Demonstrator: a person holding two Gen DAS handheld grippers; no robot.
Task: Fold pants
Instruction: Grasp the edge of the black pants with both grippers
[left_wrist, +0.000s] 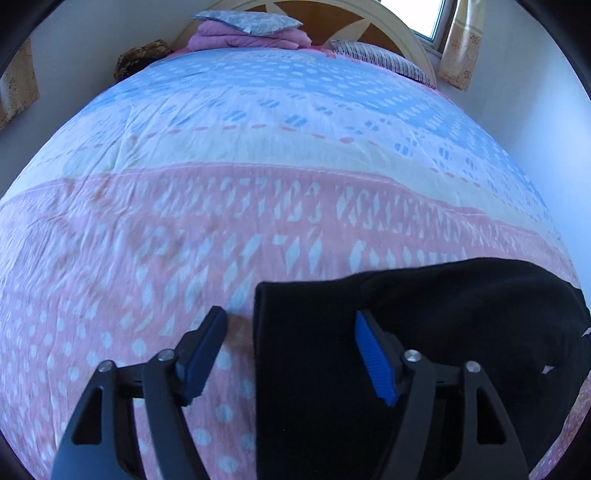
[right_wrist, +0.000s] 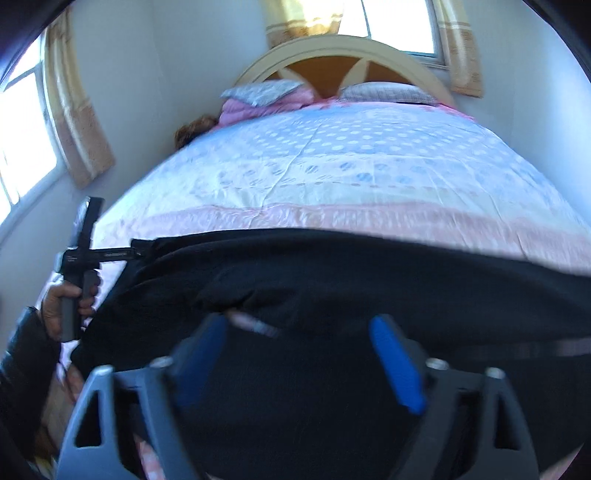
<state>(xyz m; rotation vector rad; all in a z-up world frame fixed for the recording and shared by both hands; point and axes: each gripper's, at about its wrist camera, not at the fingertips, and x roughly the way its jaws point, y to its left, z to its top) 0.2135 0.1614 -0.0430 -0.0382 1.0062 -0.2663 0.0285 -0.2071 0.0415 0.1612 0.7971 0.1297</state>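
Lying across the near end of the bedspread (left_wrist: 258, 229), the black pants (right_wrist: 332, 280) look soft, limp and light, so grab edges or corners, not the middle. Left gripper (left_wrist: 291, 354) straddles the cloth's left edge, jaws apart, nothing pinched; right gripper (right_wrist: 310, 362) hovers open over the fabric.

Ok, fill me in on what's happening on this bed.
A person holding a two-finger gripper in each hand is working on black pants spread across the near end of a bed with a pink and blue patterned quilt. The left gripper is open, straddling the edge of the pants without pinching it. The right gripper hangs open over the middle of the dark fabric. Neither one has a grip on the cloth. Pillows and folded pink bedding sit by the headboard.
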